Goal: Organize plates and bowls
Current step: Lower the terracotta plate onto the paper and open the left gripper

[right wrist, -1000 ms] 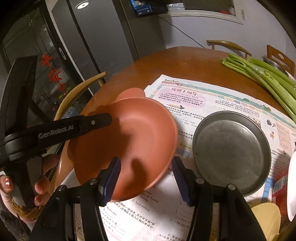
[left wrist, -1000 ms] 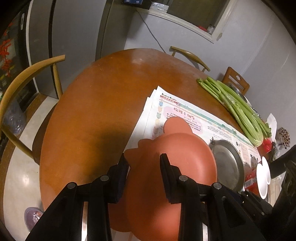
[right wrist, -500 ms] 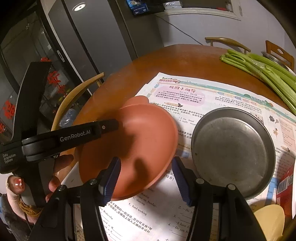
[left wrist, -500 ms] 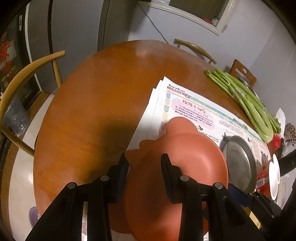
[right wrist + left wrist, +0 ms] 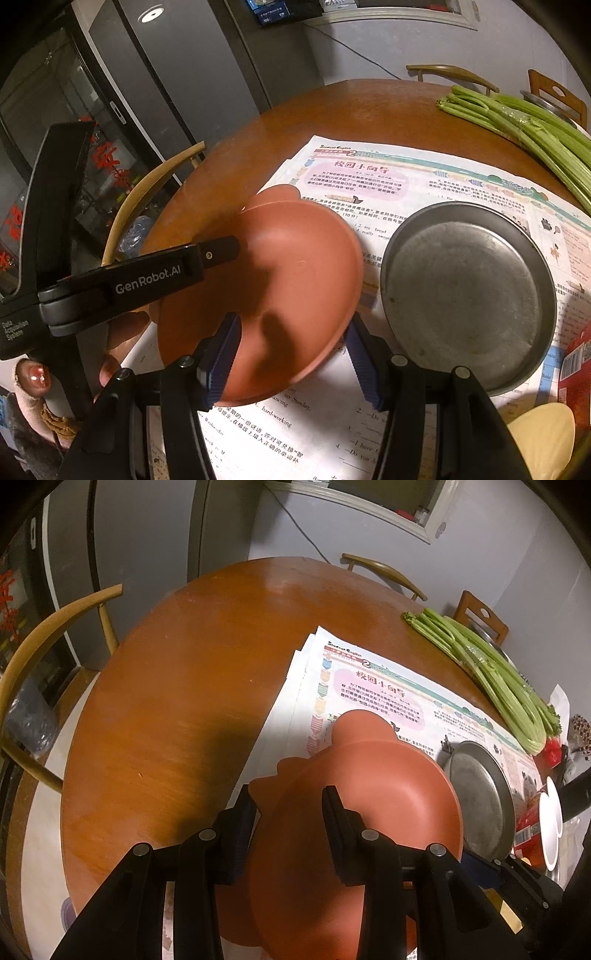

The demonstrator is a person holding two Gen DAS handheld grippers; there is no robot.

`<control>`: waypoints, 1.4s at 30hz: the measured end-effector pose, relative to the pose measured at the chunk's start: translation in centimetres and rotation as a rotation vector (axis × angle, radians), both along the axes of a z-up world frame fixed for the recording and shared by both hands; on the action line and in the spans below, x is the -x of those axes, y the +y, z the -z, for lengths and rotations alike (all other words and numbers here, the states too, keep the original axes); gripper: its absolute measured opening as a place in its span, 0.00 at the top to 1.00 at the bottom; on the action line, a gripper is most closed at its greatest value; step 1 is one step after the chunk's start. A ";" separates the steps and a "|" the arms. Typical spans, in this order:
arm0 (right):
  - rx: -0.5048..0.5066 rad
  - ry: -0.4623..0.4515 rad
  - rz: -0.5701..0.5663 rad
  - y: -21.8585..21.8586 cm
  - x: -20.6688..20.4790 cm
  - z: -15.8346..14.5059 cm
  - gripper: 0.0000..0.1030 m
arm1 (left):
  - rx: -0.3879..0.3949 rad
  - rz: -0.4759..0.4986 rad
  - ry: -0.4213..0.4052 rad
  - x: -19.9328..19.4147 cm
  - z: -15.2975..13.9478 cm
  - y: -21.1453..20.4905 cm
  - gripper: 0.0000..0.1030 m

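Observation:
A terracotta bowl [image 5: 369,812] [image 5: 295,266] with rounded ears hangs tilted over the newspaper [image 5: 369,686], its left side raised. My left gripper [image 5: 287,794] grips the bowl's left rim, one finger outside and the other finger [image 5: 218,253] inside. Its jaws are easing open, but the rim is still pinched between them. My right gripper [image 5: 291,321] hovers over the bowl's near rim with its fingers apart and nothing pressed between them. A grey metal plate [image 5: 476,797] [image 5: 465,280] lies flat on the paper just right of the bowl.
The round wooden table [image 5: 184,701] carries celery stalks [image 5: 535,129] along its far right. White dishes [image 5: 550,823], a red packet [image 5: 576,369] and a yellow dish [image 5: 543,428] crowd the right edge. A wooden chair [image 5: 44,646] stands at the left. A hand [image 5: 122,332] holds the left gripper.
The bowl has shifted slightly right and tilted more, with the left gripper's finger following it. The left fingers stand a touch wider. The right gripper has kept still.

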State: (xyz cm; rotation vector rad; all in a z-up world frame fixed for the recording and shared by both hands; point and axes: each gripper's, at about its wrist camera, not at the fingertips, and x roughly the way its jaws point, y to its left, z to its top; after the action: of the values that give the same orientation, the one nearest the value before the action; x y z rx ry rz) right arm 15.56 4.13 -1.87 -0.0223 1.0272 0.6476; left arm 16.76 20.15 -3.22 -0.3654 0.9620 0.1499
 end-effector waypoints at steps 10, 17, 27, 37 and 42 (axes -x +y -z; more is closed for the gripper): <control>-0.004 -0.007 0.012 -0.5 0.3 -0.5 0.44 | -0.010 -0.023 0.004 0.4 0.2 0.7 0.63; -0.012 -0.028 0.020 -1.0 0.6 -1.2 0.44 | -0.015 -0.037 -0.027 1.2 -0.7 1.4 0.61; -0.037 -0.089 0.043 -2.5 1.5 -3.4 0.44 | -0.058 -0.071 -0.080 3.4 -3.0 1.5 0.55; -0.069 -0.145 0.083 -6.5 3.6 -5.8 0.44 | -0.028 -0.040 -0.169 6.7 -6.2 -2.1 0.54; -0.085 -0.163 0.105 -8.8 4.9 -6.8 0.44 | -0.024 0.002 -0.193 7.9 -7.3 -4.7 0.54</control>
State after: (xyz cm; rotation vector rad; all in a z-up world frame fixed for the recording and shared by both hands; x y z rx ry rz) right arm 10.62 -4.66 4.93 0.0517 0.8373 0.5832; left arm 8.85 15.48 4.03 -0.3504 0.7701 0.1214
